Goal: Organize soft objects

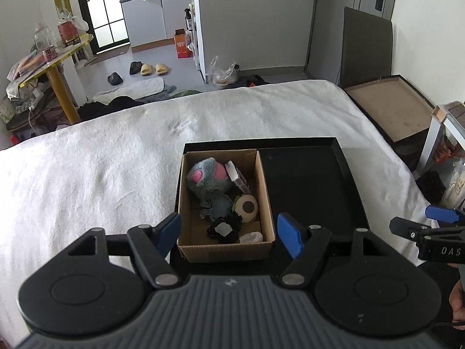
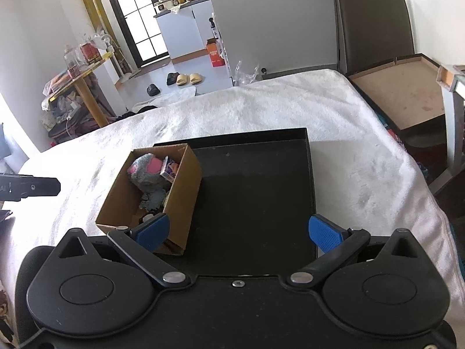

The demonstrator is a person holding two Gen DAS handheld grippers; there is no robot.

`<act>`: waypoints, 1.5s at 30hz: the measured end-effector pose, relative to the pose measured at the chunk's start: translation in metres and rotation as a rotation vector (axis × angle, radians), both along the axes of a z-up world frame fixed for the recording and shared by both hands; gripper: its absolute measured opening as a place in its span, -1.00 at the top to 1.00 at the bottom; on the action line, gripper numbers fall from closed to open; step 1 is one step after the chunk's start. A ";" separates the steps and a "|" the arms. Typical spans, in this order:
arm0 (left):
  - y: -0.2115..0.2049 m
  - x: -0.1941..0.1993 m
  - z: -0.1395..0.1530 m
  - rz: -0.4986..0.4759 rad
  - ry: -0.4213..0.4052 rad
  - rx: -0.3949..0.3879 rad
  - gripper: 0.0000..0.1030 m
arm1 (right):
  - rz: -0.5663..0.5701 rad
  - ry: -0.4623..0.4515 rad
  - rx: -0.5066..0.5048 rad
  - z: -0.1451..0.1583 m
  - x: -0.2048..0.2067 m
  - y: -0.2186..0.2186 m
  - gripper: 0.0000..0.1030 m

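Observation:
A small cardboard box (image 1: 267, 197) sits in the left part of a black tray (image 1: 308, 180) on the white bed. In it lie a grey plush with pink ears (image 1: 206, 179), a round cream plush (image 1: 246, 208), a black frilly item (image 1: 224, 228) and a small printed packet (image 1: 237, 176). My left gripper (image 1: 229, 234) is open, its blue pads either side of the box's near end. My right gripper (image 2: 238, 232) is open and empty over the tray's bare near part (image 2: 252, 203); the box (image 2: 180, 203) is to its left.
The white blanket (image 1: 101, 160) covers the bed around the tray. A brown board (image 1: 389, 107) lies past the bed's right edge. A yellow table (image 1: 55, 67) with clutter stands at far left. The right gripper's side (image 1: 430, 232) shows at the right edge.

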State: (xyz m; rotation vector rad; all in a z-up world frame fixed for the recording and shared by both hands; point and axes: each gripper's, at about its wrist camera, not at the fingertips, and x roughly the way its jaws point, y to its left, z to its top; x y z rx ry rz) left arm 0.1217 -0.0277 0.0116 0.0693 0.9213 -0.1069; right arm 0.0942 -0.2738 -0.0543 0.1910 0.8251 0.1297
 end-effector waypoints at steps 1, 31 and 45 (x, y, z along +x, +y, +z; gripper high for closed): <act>0.001 -0.002 0.001 0.000 0.003 -0.001 -0.39 | -0.005 -0.001 0.002 0.003 -0.002 0.001 -1.00; 0.026 -0.049 0.042 0.057 -0.047 0.020 -0.99 | -0.066 -0.051 -0.047 0.067 -0.040 0.028 -1.00; 0.021 -0.079 0.064 0.045 -0.050 0.020 -0.99 | -0.060 -0.032 -0.049 0.091 -0.062 0.057 -1.00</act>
